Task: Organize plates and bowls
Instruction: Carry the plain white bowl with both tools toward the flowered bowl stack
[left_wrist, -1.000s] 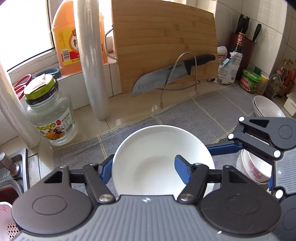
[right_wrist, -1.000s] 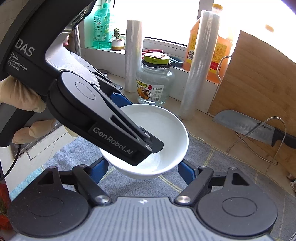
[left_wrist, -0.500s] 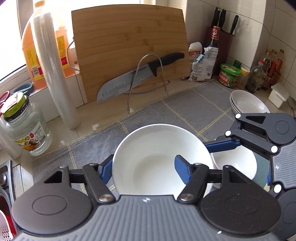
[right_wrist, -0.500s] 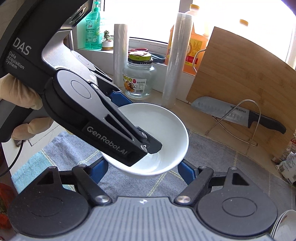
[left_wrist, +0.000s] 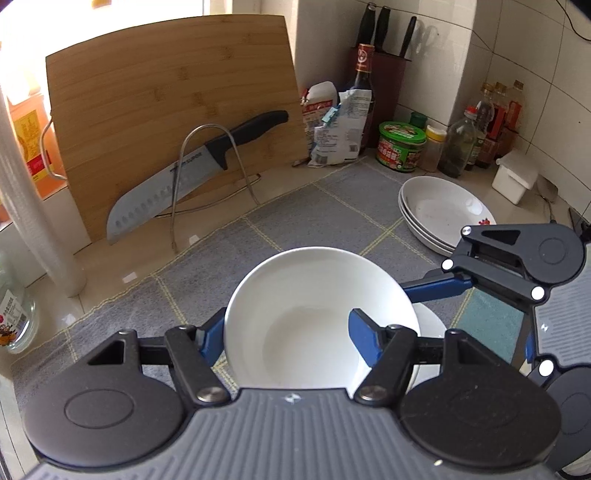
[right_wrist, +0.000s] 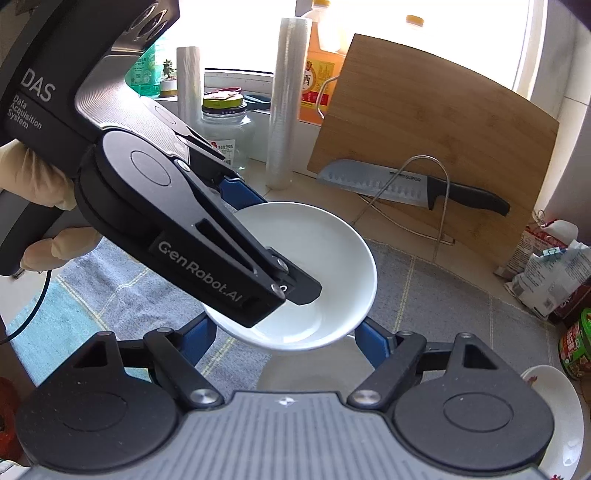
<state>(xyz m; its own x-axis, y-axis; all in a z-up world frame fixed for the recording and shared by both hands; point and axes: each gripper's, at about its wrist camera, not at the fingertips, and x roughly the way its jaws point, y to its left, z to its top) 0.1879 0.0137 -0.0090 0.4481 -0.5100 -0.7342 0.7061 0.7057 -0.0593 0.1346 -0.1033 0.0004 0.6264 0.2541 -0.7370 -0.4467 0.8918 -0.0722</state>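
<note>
Left wrist view — nearest the lens, the left gripper (left_wrist: 286, 332) has its blue fingers (left_wrist: 364, 341) clamped on the rim of a white bowl (left_wrist: 314, 306), carried above the grey mat (left_wrist: 317, 206). The right gripper (right_wrist: 280, 341) rides alongside, fingers (right_wrist: 373, 343) parted either side of the bowl — whether they touch it is unclear. Beneath sits another bowl (left_wrist: 430, 325); further off, stacked plates (left_wrist: 439, 210) on the counter (left_wrist: 140, 262). Risk: a one-sided rim grip could let it tilt and chip on landing.
</note>
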